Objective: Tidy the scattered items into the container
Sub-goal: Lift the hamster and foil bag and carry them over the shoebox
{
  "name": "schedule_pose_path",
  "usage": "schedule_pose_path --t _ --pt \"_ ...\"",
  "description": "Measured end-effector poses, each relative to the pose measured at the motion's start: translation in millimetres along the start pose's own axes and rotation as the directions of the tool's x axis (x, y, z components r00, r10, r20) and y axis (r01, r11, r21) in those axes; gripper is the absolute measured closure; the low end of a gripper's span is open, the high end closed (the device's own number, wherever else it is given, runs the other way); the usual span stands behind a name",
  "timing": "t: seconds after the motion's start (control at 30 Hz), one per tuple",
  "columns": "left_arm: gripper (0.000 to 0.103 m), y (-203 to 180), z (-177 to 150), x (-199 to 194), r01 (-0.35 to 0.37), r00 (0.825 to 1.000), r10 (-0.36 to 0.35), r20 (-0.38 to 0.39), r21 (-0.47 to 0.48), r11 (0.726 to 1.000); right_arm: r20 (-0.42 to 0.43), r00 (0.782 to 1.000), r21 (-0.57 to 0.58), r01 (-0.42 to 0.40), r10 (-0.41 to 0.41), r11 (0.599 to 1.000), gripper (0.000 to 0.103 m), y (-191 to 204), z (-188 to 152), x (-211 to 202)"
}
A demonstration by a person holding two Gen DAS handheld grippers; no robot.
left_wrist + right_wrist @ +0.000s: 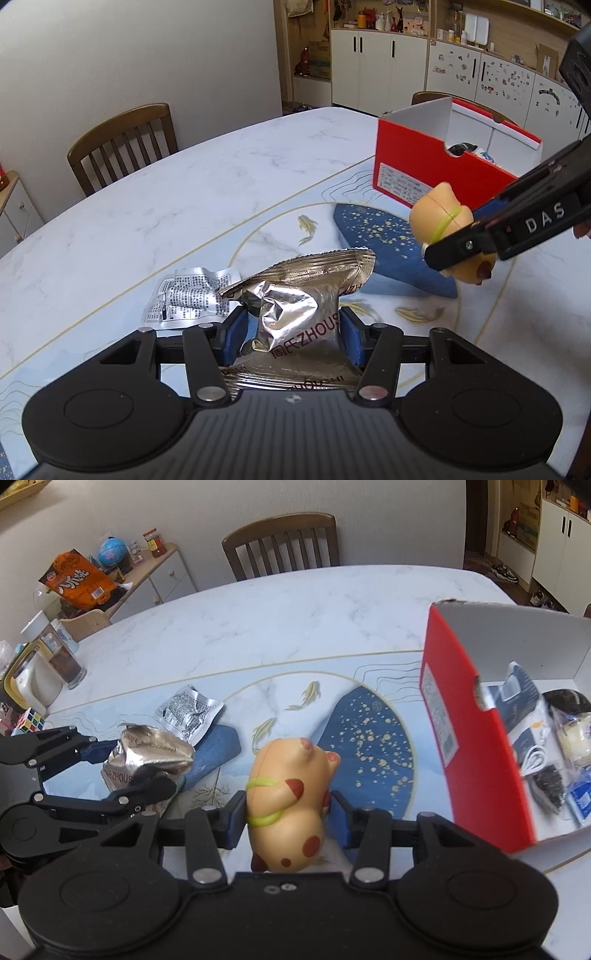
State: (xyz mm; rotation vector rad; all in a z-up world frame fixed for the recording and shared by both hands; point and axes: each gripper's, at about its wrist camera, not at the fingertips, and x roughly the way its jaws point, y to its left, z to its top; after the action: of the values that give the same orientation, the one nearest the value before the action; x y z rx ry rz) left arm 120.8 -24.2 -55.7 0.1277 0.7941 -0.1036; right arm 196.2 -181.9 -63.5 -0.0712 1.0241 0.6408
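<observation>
One container stands on the table [184,177]: a red box [413,166] with a white inside, open at the top, with a small notch in the rim of its near wall. From the right wrist view it already holds several things: a dark blue-and-white packet [517,698], a black rounded object [569,699], a pale jar-like item [576,734], a white looped cord [535,757], a dark mesh-like piece [550,786] and a blue-and-white wrapper [581,797]. What each one is cannot be told for sure. A white label [437,716] with small print runs down the box's red end; the print is too fine to read.

Readable writing is scarce. The silver foil bag [295,310] carries dark red letters "ZHOUS" after two Chinese characters, and the right gripper's arm shows "DAS" in white in the left wrist view. An orange snack bag [79,579] on a side cabinet has large Chinese characters.

The left gripper [291,332] is clamped on the crumpled foil bag, blue pads pressing its sides, the bag's sealed top fanning out above. It is held over the table's near part. A second, flatter foil sachet [192,299] covered in black print lies on the table just beyond it.

The right gripper [286,816] is closed on a toy pig [288,805], tan with reddish-brown spots and a lime green band round its body. It is lifted above a blue speckled mat [369,746], just left of the box.
</observation>
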Motion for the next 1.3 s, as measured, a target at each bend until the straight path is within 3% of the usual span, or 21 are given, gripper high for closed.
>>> schedule_pose_path --t 0.8,1.3 --pt "0.05 -44 44 -28 0.047 0.998 -0.044 0.035 -0.11 0.993 0.055 0.997 -0.042 -0.05 0.052 0.998 0.058 -55 7 -69" --pt "0.05 -80 80 -19 0.064 0.997 -0.059 0.056 -0.105 0.992 0.099 0.993 -0.053 -0.059 0.064 0.997 0.059 -100 22 -96"
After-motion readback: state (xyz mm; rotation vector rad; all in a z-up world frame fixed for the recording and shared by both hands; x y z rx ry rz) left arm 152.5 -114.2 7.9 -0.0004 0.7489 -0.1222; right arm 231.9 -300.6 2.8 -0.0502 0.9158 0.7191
